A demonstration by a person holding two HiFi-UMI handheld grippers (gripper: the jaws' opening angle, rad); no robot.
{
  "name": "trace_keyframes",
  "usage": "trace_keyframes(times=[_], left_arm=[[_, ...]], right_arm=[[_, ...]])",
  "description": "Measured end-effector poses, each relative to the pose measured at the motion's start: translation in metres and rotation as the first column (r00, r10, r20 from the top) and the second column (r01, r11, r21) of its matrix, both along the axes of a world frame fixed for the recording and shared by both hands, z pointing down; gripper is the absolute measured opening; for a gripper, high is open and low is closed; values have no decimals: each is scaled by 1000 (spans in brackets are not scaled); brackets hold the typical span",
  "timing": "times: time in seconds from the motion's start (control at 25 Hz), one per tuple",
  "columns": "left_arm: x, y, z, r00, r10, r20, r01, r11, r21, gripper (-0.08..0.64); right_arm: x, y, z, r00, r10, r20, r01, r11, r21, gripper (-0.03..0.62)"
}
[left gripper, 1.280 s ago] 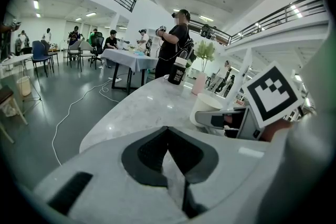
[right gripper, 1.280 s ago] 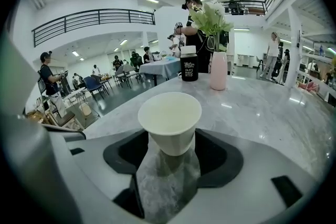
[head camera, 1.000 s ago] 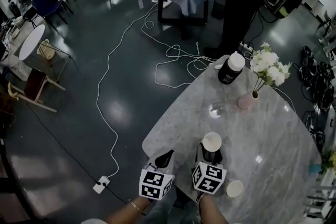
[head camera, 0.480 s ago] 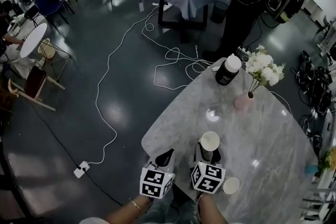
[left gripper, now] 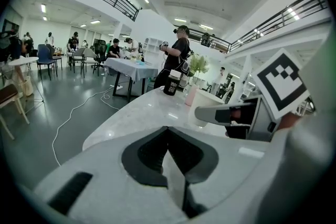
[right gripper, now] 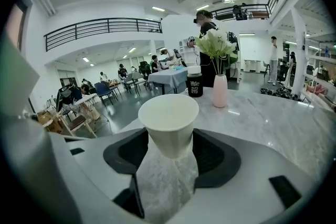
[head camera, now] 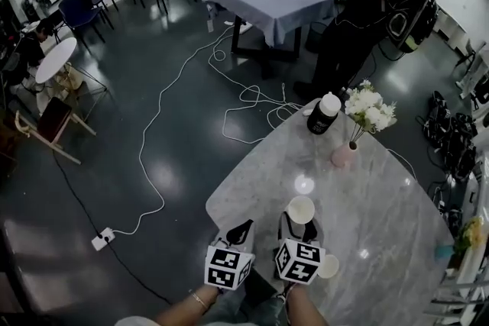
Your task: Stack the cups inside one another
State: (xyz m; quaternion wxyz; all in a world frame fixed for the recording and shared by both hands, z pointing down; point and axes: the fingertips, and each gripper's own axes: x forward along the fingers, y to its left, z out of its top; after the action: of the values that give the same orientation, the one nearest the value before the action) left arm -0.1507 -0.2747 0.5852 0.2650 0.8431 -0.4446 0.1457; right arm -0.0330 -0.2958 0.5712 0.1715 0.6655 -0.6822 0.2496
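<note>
A white paper cup (head camera: 301, 209) stands upright between the jaws of my right gripper (head camera: 301, 223), which is shut on it over the marble table (head camera: 382, 195). In the right gripper view, the cup (right gripper: 169, 115) fills the middle, pinched low by the right gripper (right gripper: 169, 139). A second white cup (head camera: 328, 266) sits on the table just right of that gripper. My left gripper (head camera: 242, 227) is beside the right one, near the table's left edge, shut and holding nothing. In the left gripper view, the left gripper (left gripper: 168, 129) has its tips touching, and the held cup (left gripper: 206, 108) shows at the right.
A black jar with a white lid (head camera: 322, 114) and a pink vase (head camera: 341, 155) of white flowers stand at the table's far end. A person in black (head camera: 359, 19) stands just beyond. White cables (head camera: 252, 97) lie on the dark floor left of the table.
Both grippers and the held cup stay nearly where they were. The head view has shifted, so the jar and vase appear a little further left and lower.
</note>
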Motion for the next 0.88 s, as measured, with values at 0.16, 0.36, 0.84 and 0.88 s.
trace_keyframes(times=[0.16, 0.36, 0.84, 0.88], left_arm=[[4, 9, -11, 1000, -5, -8, 6, 1000, 19, -3], [10, 18, -27, 1000, -10, -14, 10, 999, 49, -3], [21, 40, -51, 999, -28, -22, 29, 996, 87, -3], [22, 43, -53, 999, -28, -22, 30, 996, 89, -3]], right_arm=[[1, 8, -18, 1000, -19, -11, 19, 999, 27, 238], [0, 23, -37, 999, -35, -10, 36, 998, 54, 238], [10, 60, -65, 998, -54, -19, 55, 994, 91, 238], [12, 64, -67, 998, -52, -19, 53, 994, 93, 238]])
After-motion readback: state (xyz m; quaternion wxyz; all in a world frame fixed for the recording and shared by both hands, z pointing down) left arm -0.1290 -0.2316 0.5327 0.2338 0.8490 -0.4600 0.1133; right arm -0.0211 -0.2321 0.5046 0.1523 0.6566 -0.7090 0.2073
